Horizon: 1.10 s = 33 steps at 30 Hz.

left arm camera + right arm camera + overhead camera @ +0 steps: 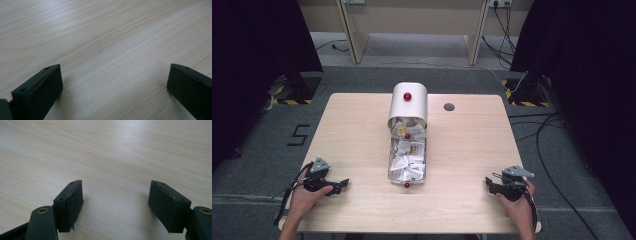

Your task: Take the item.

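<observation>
Pale wood bench, and dead centre lies a silver container, its drawer-like tray pulled toward the person and packed with white packets. Left gripper and right gripper rest near the front corners, jaws spread and empty, seemingly parked ready.

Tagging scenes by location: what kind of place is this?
Most likely a lab data-collection bay: a lone wooden table on grey carpet, black curtains on both sides, cables on the floor, and hazard-striped stand bases.
</observation>
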Each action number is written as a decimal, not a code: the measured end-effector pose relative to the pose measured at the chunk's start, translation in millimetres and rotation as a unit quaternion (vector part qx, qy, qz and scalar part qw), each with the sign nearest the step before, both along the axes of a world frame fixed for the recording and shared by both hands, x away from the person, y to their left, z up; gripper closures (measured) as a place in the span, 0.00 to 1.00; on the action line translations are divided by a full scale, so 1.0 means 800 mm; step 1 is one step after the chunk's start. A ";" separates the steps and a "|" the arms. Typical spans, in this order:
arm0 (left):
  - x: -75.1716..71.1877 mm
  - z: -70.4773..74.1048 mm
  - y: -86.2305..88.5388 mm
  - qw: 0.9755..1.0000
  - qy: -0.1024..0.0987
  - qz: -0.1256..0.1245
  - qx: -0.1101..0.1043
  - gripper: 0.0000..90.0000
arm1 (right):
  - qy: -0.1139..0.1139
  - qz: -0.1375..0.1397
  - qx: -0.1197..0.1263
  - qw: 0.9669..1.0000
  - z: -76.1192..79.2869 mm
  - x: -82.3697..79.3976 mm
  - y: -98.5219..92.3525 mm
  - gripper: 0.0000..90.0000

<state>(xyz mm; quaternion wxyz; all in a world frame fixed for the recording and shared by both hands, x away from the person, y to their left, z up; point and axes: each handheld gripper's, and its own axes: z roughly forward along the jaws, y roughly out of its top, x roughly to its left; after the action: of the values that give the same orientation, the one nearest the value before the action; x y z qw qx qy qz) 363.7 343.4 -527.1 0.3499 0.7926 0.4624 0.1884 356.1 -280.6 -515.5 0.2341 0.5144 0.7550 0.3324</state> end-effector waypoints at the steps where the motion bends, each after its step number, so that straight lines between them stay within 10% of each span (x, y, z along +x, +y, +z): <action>1: 0.000 0.000 0.000 1.000 0.000 0.000 0.000 0.01 | 0.000 0.000 0.000 1.000 0.000 0.000 0.000 0.32; 6: 0.000 0.002 0.003 1.000 -0.015 -0.004 -0.011 0.18 | 0.000 0.000 0.000 1.000 0.000 0.000 0.000 0.32; 11: -0.002 0.004 0.004 1.000 -0.016 -0.003 -0.005 0.17 | 0.000 0.000 0.000 1.000 0.000 0.000 0.000 0.32; 24: -0.007 0.027 -0.004 0.995 -0.039 -0.019 -0.094 0.17 | 0.000 0.000 0.000 1.000 0.000 0.000 0.000 0.32; 33: -0.010 0.043 -0.011 0.993 -0.058 -0.027 -0.096 0.17 | 0.000 0.000 0.000 1.000 0.000 0.000 0.000 0.32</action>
<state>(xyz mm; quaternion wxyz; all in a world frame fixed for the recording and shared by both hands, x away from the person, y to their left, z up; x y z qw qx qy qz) 355.5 334.7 -492.5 0.4558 0.7552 0.4354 0.1796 356.1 -280.6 -515.5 0.2344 0.5140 0.7553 0.3323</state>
